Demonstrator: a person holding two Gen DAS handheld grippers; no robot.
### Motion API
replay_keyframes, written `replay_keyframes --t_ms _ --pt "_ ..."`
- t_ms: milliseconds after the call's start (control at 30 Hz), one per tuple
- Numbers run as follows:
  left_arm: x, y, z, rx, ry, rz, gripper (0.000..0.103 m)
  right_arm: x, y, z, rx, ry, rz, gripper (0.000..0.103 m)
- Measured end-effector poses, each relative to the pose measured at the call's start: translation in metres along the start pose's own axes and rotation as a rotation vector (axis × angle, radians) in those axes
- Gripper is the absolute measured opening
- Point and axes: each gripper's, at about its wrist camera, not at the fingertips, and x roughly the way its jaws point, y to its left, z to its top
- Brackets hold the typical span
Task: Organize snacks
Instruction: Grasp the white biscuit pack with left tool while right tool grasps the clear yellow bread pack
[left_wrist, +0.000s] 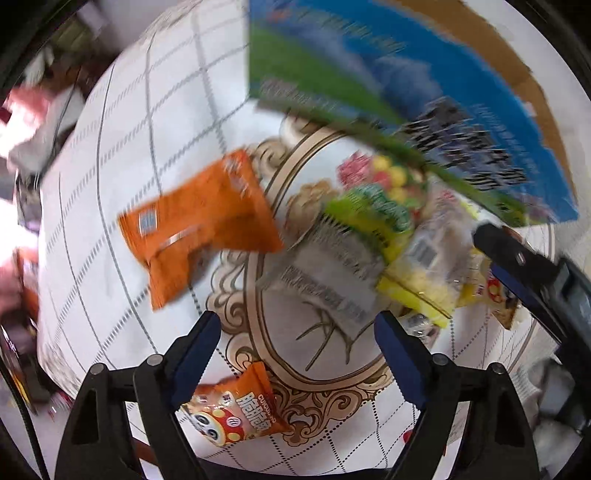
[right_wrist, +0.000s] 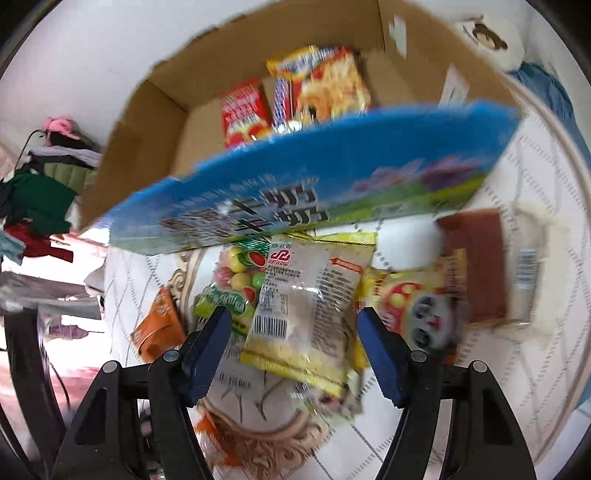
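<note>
Both tools stand wide apart and grip nothing. The left tool (left_wrist: 297, 334) hangs over the worktop (left_wrist: 122, 155), an orange packet (left_wrist: 201, 225) beyond its left finger. The right tool (right_wrist: 293, 326) hangs over a yellow noodle packet (right_wrist: 306, 314) in the snack pile at the worktop's middle, just beside the cardboard box (right_wrist: 155, 122), which holds more packets.
</note>
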Motion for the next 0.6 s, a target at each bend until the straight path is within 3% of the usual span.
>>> replay_keyframes --t_ms 167,267,433,500,600 --pt "0.011 0.005 0.003 -0.069 0.004 -0.010 0.084 0.052 0.010 0.003 0.012 0.057 -0.088 0.072" --pt "0.014 0.000 0.010 -0.068 -0.012 0.002 0.084 0.053 0.009 -0.005 -0.034 0.039 -0.097 0.061" --pt "0.036 -0.031 0.024 0.011 0.024 0.021 0.084 0.040 -0.002 -0.025 -0.137 0.067 -0.142 0.058" --pt "0.049 -0.040 0.026 0.057 0.049 0.065 0.084 0.037 -0.007 -0.030 -0.166 0.072 -0.171 0.058" --pt "0.057 -0.033 0.022 0.108 0.079 0.081 0.088 0.034 -0.010 -0.038 -0.197 0.086 -0.195 0.058"
